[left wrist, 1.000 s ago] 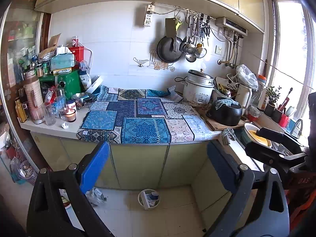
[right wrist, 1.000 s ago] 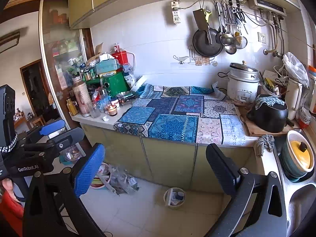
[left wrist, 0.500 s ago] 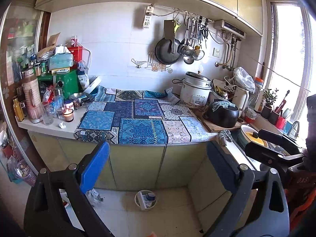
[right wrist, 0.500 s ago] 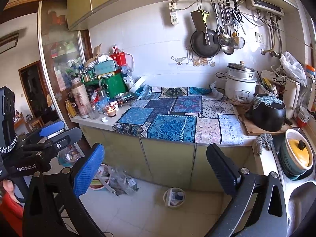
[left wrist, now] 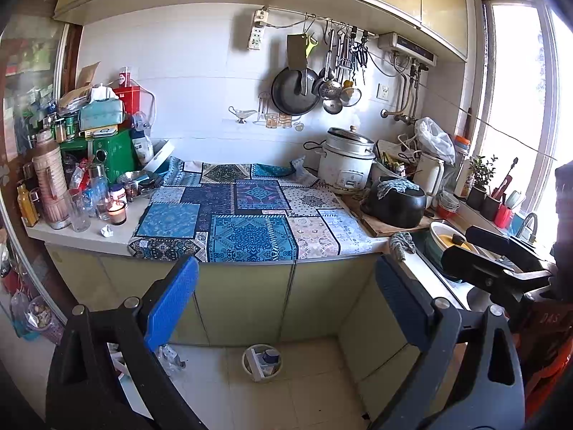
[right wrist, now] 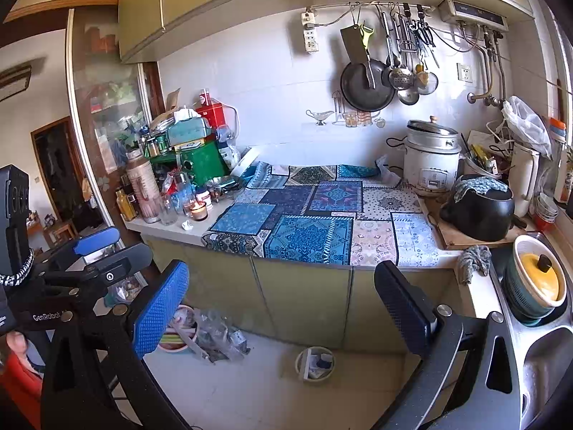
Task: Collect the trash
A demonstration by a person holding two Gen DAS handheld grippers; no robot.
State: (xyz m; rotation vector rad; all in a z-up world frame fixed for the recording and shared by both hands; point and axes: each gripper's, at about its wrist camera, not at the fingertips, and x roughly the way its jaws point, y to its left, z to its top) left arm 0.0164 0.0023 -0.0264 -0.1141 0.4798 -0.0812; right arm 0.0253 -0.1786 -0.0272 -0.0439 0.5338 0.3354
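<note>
A small crumpled white scrap lies on the bare counter left of the patterned cloth, next to a lit candle; it also shows as the scrap in the right wrist view. A small round bin with rubbish stands on the floor below the cabinets, seen too as the bin. Crumpled clear plastic bags lie on the floor to its left. My left gripper is open and empty, well back from the counter. My right gripper is open and empty too.
Jars, bottles and boxes crowd the counter's left end. A rice cooker, a black pot and a sink with a lidded bowl fill the right. A patterned cloth covers the middle. A bowl sits on the floor.
Both views have drifted slightly, with the counter sliding a little left in frame. Both grippers stay open and hold nothing.
</note>
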